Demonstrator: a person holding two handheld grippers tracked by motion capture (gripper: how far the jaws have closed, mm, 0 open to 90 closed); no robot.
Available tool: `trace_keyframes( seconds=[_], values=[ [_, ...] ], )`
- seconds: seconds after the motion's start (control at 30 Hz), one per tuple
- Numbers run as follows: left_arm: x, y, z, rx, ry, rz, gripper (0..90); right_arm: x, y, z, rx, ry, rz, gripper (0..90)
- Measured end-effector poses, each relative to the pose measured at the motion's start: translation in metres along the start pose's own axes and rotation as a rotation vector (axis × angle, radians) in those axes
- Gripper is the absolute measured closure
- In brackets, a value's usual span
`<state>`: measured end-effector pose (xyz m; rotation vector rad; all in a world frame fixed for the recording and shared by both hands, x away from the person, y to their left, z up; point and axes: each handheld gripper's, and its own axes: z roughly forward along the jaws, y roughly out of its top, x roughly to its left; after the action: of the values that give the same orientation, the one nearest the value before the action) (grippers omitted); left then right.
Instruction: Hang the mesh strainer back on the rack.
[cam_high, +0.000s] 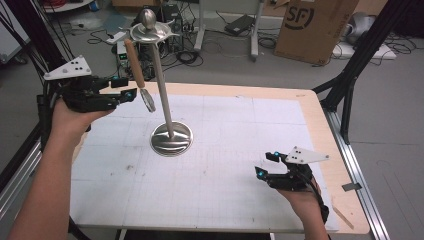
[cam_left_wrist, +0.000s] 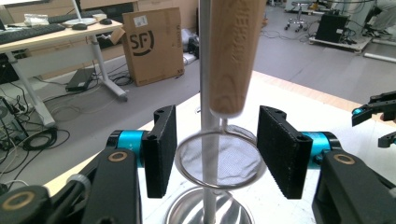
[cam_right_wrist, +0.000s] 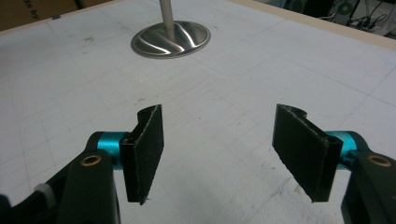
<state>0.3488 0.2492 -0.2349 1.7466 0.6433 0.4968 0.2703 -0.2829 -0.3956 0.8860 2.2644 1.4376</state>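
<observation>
Two grippers in play, one job: a small strainer w/ wooden handle (cam_high: 136, 62) is hanging from the top arms of a steel stand (cam_high: 161, 85), mesh ring end (cam_left_wrist: 218, 161) down, beside the pole. Left gripper (cam_high: 129, 93) sits at the ring's level, jaws part open w/ the ring between the pads (cam_left_wrist: 161, 150) but not pressed, a gap on each side in the left gripper view. So the hang looks done, approx; what's left, by my read, is backing the left gripper off w/o knocking the strainer, and checking it stays hooked. Can't tell from these views exactly how the handle end catches on the top arms. Right gripper (cam_high: 262, 172) rests low near the counter's (cam_high: 235, 150) front right, jaws fairly wide, nothing between them in the right gripper view, well apart from the stand's round base (cam_right_wrist: 170, 39). Room: counter mat is bare around the base, so plenty of space to pull back toward the left edge. Tight spots are the pole just behind the ring and the handle right above the left jaws; a lift straight up would likely bump the handle, so a level retreat seems safer. Left gripper is already at the counter's left rear corner, w/ a dark frame post (cam_high: 30, 35) beyond that edge, so not much slack outward there.
</observation>
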Motion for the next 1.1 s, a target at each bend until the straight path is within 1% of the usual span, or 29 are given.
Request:
trace_keyframes(
  seconds=[0.1, 0.2, 0.4, 0.53, 0.67, 0.87, 0.97, 1.1],
  values=[
    [-0.001, -0.004, -0.005, -0.009, 0.003, -0.003, 45.2, 0.001, 0.000, 0.001, 0.004, 0.002, 0.002, 33.3],
    [-0.003, -0.007, -0.008, -0.002, 0.012, -0.001, 42.2, 0.001, 0.000, 0.002, 0.005, 0.000, -0.002, 33.3],
    [-0.010, -0.013, -0.011, 0.007, 0.005, 0.007, 37.0, 0.001, 0.000, 0.002, 0.006, 0.001, 0.003, 33.3],
    [-0.015, -0.018, -0.012, 0.018, -0.001, 0.023, 35.1, 0.001, 0.000, 0.001, 0.005, 0.000, -0.001, 33.3],
    [-0.021, -0.023, -0.011, 0.022, -0.017, 0.024, 32.9, 0.001, 0.000, 0.002, 0.004, -0.001, 0.000, 33.3],
    [-0.030, -0.033, -0.007, 0.021, -0.055, 0.020, 31.0, 0.001, 0.000, 0.001, 0.003, 0.001, 0.000, 33.3],
    [-0.034, -0.038, -0.004, 0.025, -0.070, 0.021, 29.8, 0.001, 0.000, 0.001, 0.004, 0.000, 0.005, 33.3],
    [-0.039, -0.044, -0.001, 0.038, -0.085, 0.024, 28.3, 0.001, -0.001, 0.002, 0.004, 0.000, -0.001, 33.3]
  ],
)
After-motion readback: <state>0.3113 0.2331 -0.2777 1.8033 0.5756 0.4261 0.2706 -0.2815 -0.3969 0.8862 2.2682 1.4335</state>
